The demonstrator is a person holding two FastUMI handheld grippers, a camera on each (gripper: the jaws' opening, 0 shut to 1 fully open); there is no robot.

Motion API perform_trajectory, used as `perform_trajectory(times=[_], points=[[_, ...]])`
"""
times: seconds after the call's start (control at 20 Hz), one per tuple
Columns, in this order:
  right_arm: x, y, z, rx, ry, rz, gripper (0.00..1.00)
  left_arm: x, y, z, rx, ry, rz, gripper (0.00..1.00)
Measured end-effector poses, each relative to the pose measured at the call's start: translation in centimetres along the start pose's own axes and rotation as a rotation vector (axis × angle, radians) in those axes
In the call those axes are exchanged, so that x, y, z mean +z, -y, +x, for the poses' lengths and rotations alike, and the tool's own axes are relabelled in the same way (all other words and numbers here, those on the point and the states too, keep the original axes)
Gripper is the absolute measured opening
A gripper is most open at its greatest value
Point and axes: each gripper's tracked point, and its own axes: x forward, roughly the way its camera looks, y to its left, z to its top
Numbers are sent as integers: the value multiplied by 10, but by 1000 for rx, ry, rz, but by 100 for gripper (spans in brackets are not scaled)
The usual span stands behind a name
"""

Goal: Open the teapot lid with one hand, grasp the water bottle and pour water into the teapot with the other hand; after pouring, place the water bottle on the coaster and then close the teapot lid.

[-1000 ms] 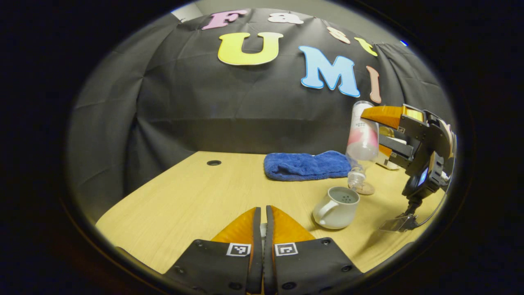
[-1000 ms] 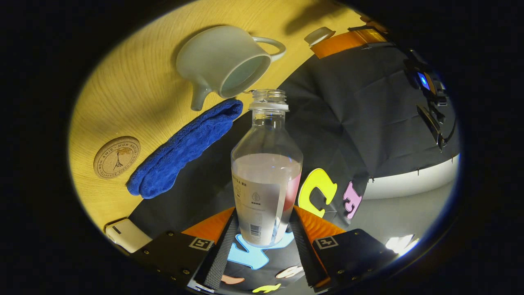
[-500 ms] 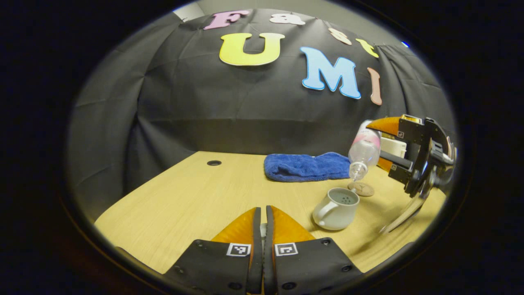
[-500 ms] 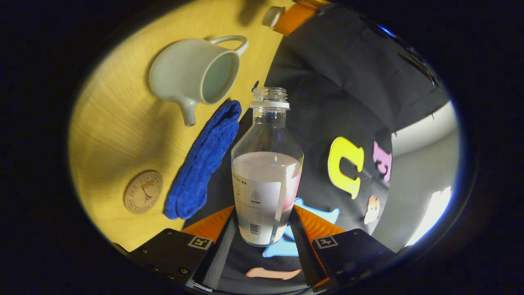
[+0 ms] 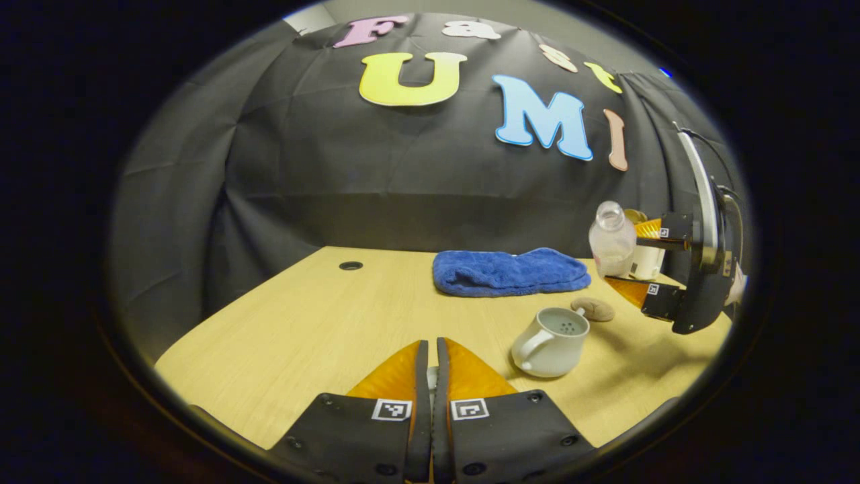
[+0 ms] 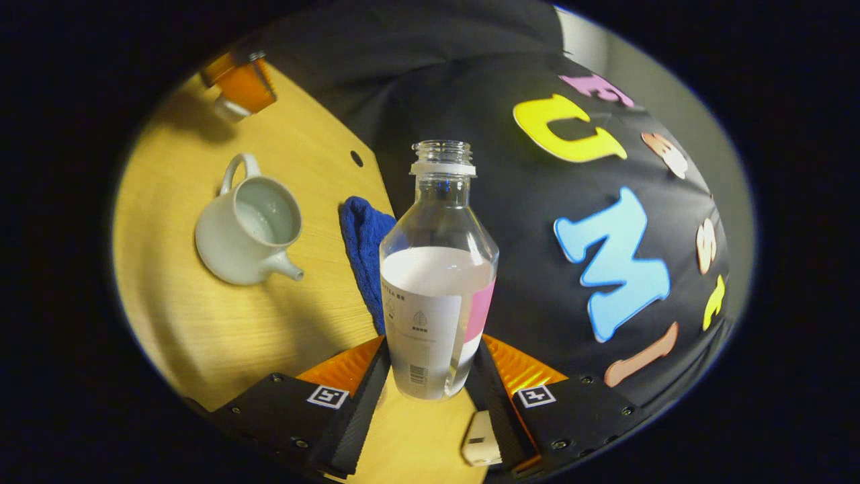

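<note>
Water bottle [image 6: 438, 269] sat between the right gripper's [image 6: 430, 376] two fingers, both pressing on its labelled lower body, neck pointing away from the camera along the finger axis. Cap was off, mouth open, bottle roughly half full. In the left gripper view the same bottle [image 5: 612, 239] showed upright at the far right of the table [image 5: 322, 323], clamped by the right gripper [image 5: 635, 259] from the side and held above the tabletop, near the round cork coaster [image 5: 593, 309] but not on it.

Teapot [image 5: 551, 332] stood on the table just in front of the coaster, lid off, strainer holes visible inside. In the right gripper view the teapot [image 6: 245, 232] lay left of the bottle, spout toward the camera side, well apart from the bottle mouth.

Blue towel [image 5: 509, 271] lay bunched behind the teapot, near the back wall; in the right gripper view it [image 6: 365, 252] was partly hidden behind the bottle.

Left gripper [image 5: 430, 376] was clenched, fingers nearly touching, with a small pale thing pinched between them; could not tell from that view what it was. In the right gripper view the left gripper [image 6: 232, 101] appeared far off at top left with a pale lid [image 6: 228, 109] at its tips, over the table beyond the teapot handle.

Small white box [image 6: 478, 440] lay on the table by the right gripper's finger.
</note>
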Motion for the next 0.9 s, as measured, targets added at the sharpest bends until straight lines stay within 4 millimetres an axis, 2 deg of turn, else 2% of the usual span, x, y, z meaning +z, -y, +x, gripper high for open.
perform_trajectory(times=[0.25, 0.5, 0.65, 0.9], points=[[-7, -13, 7, 135, -15, 464, 76, 0, 0, 0, -4, -5, -3, 8], [-19, -15, 20, 176, -23, 765, 76, 2, -1, 0, 3, -1, -2, 8], [-28, -18, 29, 188, -49, 875, 76, 4, -2, -1, 6, 0, -1, 8], [-35, -24, 30, 181, -73, 896, 76, 3, -1, -1, 10, -2, 3, 8]])
